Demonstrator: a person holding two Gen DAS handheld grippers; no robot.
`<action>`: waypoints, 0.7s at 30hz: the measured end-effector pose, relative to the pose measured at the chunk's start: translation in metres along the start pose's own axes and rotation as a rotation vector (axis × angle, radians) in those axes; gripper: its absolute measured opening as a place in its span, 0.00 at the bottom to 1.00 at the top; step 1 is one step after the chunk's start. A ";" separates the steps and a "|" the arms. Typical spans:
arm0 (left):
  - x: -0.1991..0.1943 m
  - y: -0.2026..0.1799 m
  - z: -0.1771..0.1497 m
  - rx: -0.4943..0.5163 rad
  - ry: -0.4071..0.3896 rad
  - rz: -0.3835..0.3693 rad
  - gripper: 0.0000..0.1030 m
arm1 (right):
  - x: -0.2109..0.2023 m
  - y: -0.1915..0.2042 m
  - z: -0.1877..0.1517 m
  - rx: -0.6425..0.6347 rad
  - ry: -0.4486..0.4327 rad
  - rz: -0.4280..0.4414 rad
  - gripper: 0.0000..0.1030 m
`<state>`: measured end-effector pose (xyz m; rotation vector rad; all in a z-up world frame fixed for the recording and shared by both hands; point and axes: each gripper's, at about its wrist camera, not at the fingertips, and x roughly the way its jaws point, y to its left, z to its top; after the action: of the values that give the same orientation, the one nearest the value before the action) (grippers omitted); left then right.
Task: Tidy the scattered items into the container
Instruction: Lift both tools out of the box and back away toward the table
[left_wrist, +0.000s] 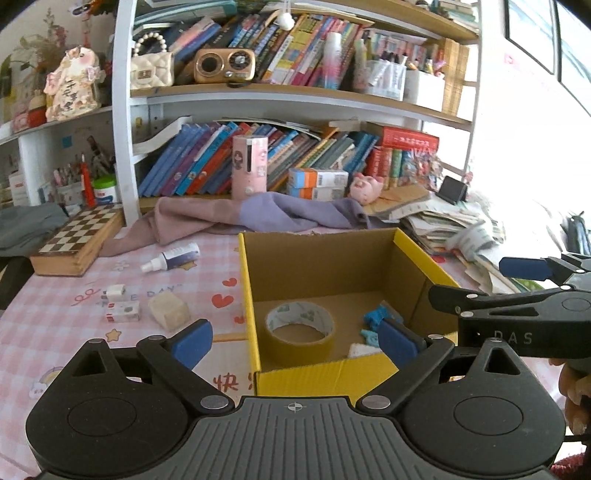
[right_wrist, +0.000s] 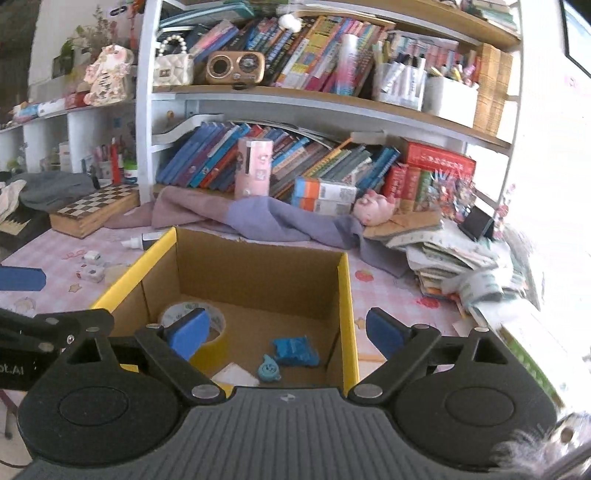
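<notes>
The left gripper (left_wrist: 295, 341) has its blue-padded jaws spread wide with nothing pinched between them; it hangs over the near wall of the cardboard box (left_wrist: 255, 295), one pad outside the box's left wall and the other above the box floor. The right gripper (right_wrist: 291, 334) is likewise spread and empty, its left pad over the tape roll and its right pad outside the box's right wall. In the left wrist view the right gripper also shows from the side at the right edge, beside the box's right wall.

Inside the open-topped box, yellow outside and brown within, lies a roll of tape (left_wrist: 299, 326) flat on the floor at the left. To its right lies a crumpled blue packet (right_wrist: 295, 350), just beside it a small round blue trinket (right_wrist: 269, 368), and a white piece (right_wrist: 236, 374) sits against the near wall.

Still out on the pink checked tablecloth (left_wrist: 48, 325), left of the box, are a beige block (left_wrist: 169, 311), two small white boxes (left_wrist: 122, 311) just beside it, and a white spray bottle (left_wrist: 171, 258) lying on its side farther back. A folding chessboard (left_wrist: 79, 240) rests at the table's left rear.

Behind the box a purple cloth (left_wrist: 258, 216) is draped along the table's back edge. A pink cylinder (left_wrist: 249, 168) stands upright behind it in front of leaning books, and a pink pig toy (left_wrist: 365, 188) lies near a heap of papers (left_wrist: 436, 221) to the right.
</notes>
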<state>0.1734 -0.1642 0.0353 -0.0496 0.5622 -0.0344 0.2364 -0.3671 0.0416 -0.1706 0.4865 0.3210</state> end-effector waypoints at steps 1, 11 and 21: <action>-0.002 0.002 -0.001 0.004 0.001 -0.007 0.95 | -0.003 0.002 -0.001 0.006 0.001 -0.007 0.89; -0.038 0.024 -0.024 0.102 0.017 -0.079 0.95 | -0.037 0.040 -0.020 0.087 -0.018 -0.094 0.89; -0.074 0.061 -0.049 0.092 0.052 -0.120 0.95 | -0.086 0.086 -0.043 0.130 -0.021 -0.181 0.89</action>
<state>0.0854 -0.1020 0.0301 0.0075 0.6084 -0.1793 0.1166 -0.3194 0.0384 -0.0836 0.4661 0.1136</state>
